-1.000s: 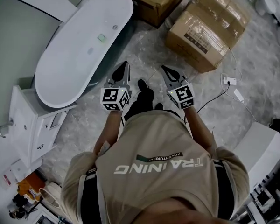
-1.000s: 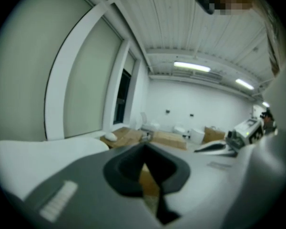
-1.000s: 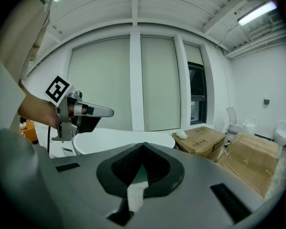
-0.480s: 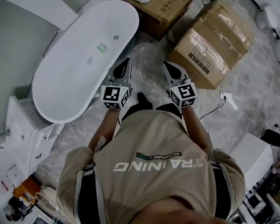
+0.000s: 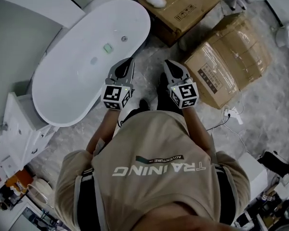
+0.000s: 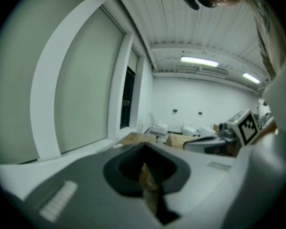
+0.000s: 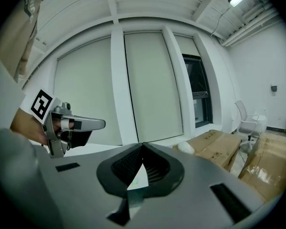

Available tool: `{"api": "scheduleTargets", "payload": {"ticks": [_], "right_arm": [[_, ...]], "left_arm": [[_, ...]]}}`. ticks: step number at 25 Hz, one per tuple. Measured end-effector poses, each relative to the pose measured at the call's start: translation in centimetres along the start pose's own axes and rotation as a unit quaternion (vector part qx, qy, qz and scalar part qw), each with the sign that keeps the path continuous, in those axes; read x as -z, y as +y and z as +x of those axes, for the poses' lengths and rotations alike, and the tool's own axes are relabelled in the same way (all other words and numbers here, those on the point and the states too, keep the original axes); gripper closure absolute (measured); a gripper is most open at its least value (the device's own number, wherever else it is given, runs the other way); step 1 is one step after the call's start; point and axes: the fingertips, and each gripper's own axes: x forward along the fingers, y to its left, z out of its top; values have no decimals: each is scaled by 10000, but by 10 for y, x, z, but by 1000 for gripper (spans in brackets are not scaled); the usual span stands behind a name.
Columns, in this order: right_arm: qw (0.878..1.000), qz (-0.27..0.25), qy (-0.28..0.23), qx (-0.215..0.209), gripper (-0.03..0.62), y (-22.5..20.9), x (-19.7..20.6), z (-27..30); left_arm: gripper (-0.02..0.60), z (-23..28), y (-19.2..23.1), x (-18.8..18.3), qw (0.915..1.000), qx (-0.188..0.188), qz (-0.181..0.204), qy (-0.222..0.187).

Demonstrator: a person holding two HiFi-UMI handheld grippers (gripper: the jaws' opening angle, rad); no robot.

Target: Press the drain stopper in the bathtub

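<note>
Down on the pale marbled floor (image 5: 147, 57), stood right beside the white oval bathtub (image 5: 62, 95). Held the left claw (image 5: 129, 61) out near the tub's rim, tips pressed together on nothing; carried the right claw (image 5: 167, 64) alongside, likewise closed and empty. Spotted the small round metal drain stopper (image 5: 124, 38) on the tub's bottom toward the far end, well apart from both claws, near a pale green square patch (image 5: 108, 47). Judged as rigid, slick, probably sprung: no gripping needed, best prodded squarely on its crown with closed tips, or risked skidding off.
</note>
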Motion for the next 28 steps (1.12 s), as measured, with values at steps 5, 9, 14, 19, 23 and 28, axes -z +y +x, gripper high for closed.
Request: {"api": "scheduleTargets", "payload": {"ticks": [5,9,14,19,23,28], "right_arm": [[9981,-47,-135,-604,586,-41,-31,58],[9941,-229,-150,-1051,585,-79,-55,97],[9878,-281,-32,-1530,585,-94,-59,130],[9841,-240,80,-1757,585,-99,-58,155],[9806,-246,197,-1935,585,-96,-56,176],[9741,-595,244,-2168,585,-83,-67,194]], "left_arm": [[580,38,36,-13,9974,-664,-183,192],[580,68,52,-34,9935,-1099,-266,119],[580,86,68,-44,9860,-1618,-402,69],[580,92,82,-34,9804,-1896,-472,244],[580,90,99,-31,9753,-2136,-516,224],[580,87,123,-22,9695,-2350,-684,118]]}}
